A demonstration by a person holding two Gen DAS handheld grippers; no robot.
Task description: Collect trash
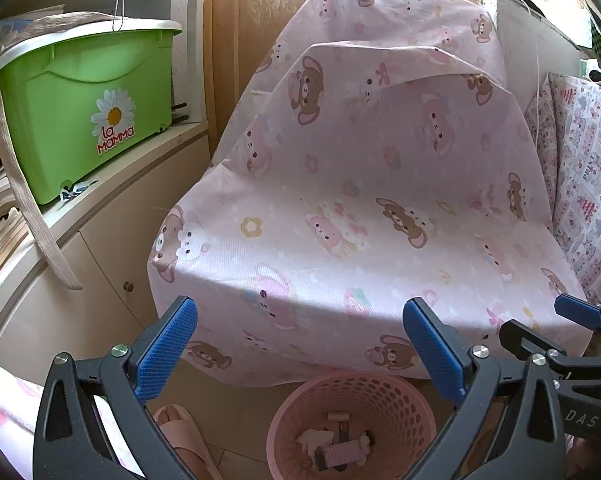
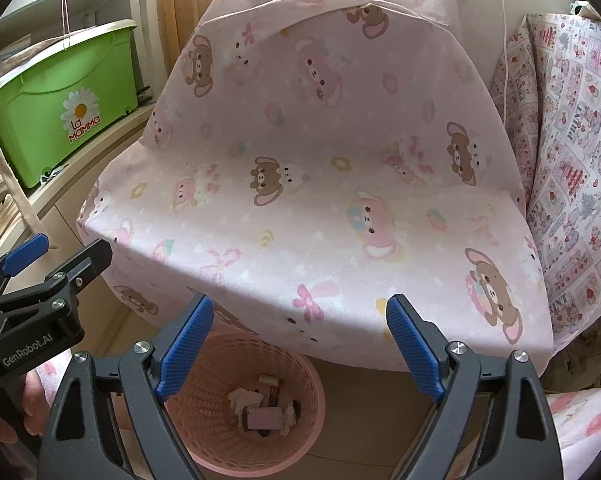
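Trash (image 2: 260, 408) lies at the bottom of the pink basket (image 2: 308, 412), which stands on the floor below and just ahead of both grippers, in front of the covered chair (image 2: 320, 184). From the right gripper (image 2: 300, 344) the basket sits below the left finger, a little left of the line between its fingertips; from the left gripper (image 1: 300, 348) the same basket (image 1: 416, 412) sits below and slightly right of centre. So the basket is between the two hands, and neither looks clearly nearer, though the fisheye makes that hard to judge.

Both grippers stand with jaws spread wide and nothing between the blue pads; each points down over the chair's front edge. The left one shows at the left border of the right view, the right one at the right border of the left view, side by side and apart.

Inside the basket are crumpled paper, a small pink patterned piece and some dark bits, all loosely heaped, with no clear long axis. No loose trash shows on the chair cover or on the visible floor, so collecting looks finished or nearly so. A slippered foot (image 1: 180, 424) stands just left of the basket.
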